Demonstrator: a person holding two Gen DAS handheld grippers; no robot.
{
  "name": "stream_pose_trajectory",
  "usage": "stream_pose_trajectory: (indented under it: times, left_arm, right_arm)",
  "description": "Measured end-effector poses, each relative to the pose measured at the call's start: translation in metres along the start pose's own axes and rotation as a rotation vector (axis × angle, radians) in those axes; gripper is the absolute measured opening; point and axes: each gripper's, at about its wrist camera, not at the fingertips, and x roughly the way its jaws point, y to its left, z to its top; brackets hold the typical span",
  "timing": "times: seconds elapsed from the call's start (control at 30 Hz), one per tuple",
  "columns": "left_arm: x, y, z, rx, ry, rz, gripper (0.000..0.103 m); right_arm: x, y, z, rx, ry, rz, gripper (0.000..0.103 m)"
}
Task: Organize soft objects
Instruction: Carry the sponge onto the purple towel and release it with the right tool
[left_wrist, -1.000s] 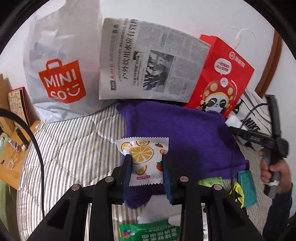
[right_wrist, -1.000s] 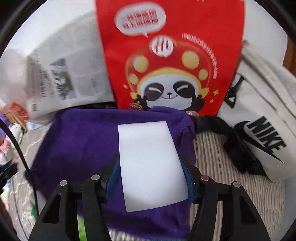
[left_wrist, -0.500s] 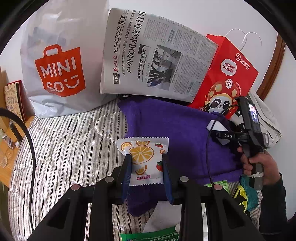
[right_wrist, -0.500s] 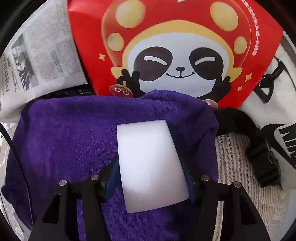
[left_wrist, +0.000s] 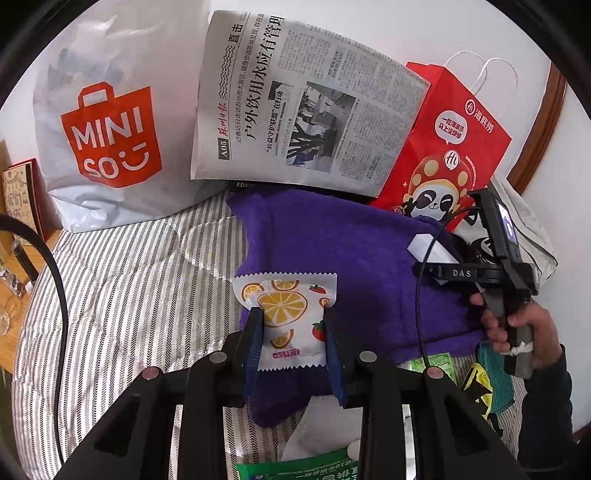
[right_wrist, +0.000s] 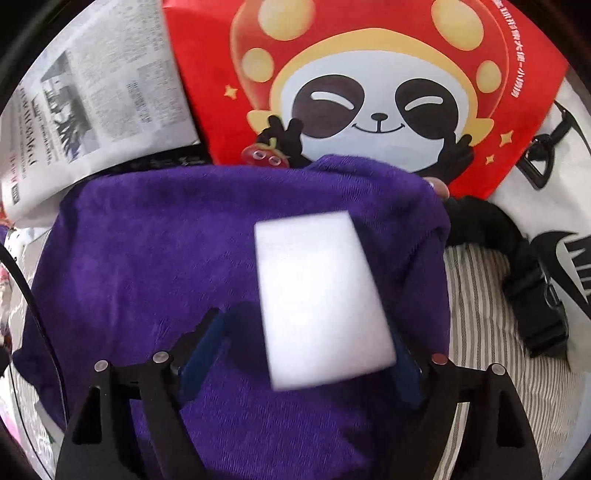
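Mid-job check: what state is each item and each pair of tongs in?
Orange-print white snack packet: clamped in tongs.
Left tongs: shut on packet.
White rectangular foam block: unclamped, blurred, over towel.
Right tongs: open.
Purple terry towel: spread on striped bedding.
Red panda paper bag: upright.

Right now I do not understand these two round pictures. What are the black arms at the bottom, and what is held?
There is no robot: a person holds one two-finger gripper in each hand, and a fisheye camera on each looks along its fingers. In the left wrist picture, the left gripper is closed on a snack packet printed with orange slices; at the right edge you see the person's right hand carrying the other tool. In the right wrist picture, the right gripper stands open around a white sponge block over a purple towel. The towel lies on a striped bedcover; a Miniso bag, a newspaper and a red panda bag lean behind.
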Motion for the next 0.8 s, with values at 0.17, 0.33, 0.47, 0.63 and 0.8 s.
stream_pose_trajectory:
  times: [0.17,0.33,0.47,0.63,0.8]
  left_arm:
    - [-0.006,-0.011,0.003,0.018,-0.006,0.001,0.03]
    - [-0.002,-0.024,0.008,0.038,-0.017,0.027,0.03]
    - [0.009,-0.034,0.012,0.059,-0.014,0.026,0.03]
    - [0.036,-0.046,0.019,0.077,0.017,0.055,0.03]
    - [0.059,-0.053,0.033,0.089,0.037,0.074,0.03]
  right_arm:
    - [-0.032,0.0,-0.019,0.015,-0.046,-0.01,0.082]
    - [-0.078,-0.007,-0.056,0.036,-0.16,0.045,0.084]
    - [-0.092,-0.01,-0.082,0.016,-0.195,0.157,0.087]
    - [-0.113,-0.006,-0.101,-0.036,-0.354,0.192,0.087]
    - [-0.119,0.006,-0.109,-0.111,-0.446,0.143,0.088]
